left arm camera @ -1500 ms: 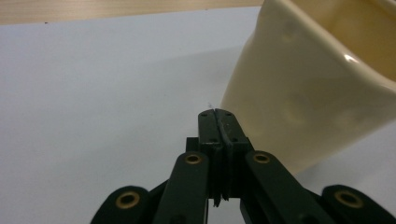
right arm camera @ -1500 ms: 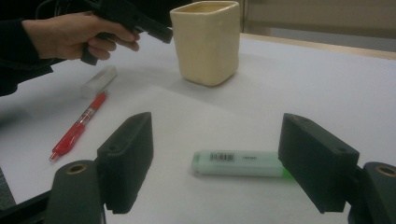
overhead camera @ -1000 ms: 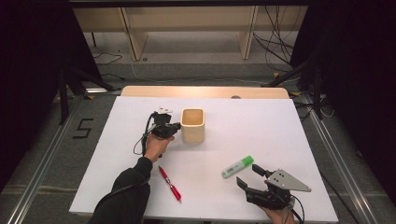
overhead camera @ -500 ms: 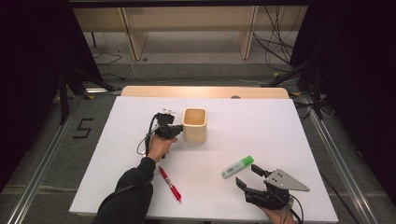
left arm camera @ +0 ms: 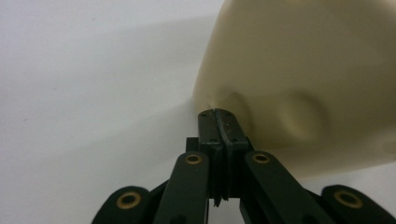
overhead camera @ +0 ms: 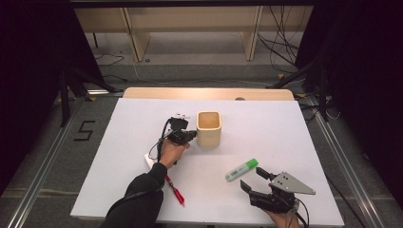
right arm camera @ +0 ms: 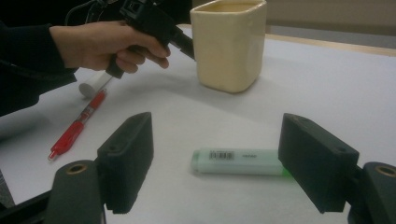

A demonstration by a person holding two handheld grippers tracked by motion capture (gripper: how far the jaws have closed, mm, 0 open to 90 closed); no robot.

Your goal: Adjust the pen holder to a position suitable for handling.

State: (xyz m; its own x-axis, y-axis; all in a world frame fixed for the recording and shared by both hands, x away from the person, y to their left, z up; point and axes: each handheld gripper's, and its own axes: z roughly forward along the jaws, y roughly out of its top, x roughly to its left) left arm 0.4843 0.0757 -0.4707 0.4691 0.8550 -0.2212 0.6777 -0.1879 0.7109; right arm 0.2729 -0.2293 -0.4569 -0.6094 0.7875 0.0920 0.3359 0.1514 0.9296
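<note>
Left gripper [overhead camera: 190, 136] closed tight, empty, tips touching the left wall of cup [overhead camera: 209, 128]. Right gripper [overhead camera: 253, 179] spread wide, just before highlighter [overhead camera: 241, 169], well apart from cup.

We're looking at a white table [overhead camera: 266, 142] with a pale wooden strip along its far edge. Standing upright on it, a little left of the middle, there's a cream square-sided cup [overhead camera: 209, 128], open at the top. Toward the near right we see a green highlighter [overhead camera: 241, 169] lying flat and slanted, well apart from the cup. Over on the near left lies a red pen [overhead camera: 176, 191], its tip pointing at the near edge. Just beyond the pen we catch a white cylinder [right arm camera: 95, 83] flat on the surface too, partly hidden, so we can't tell what it is.
</note>
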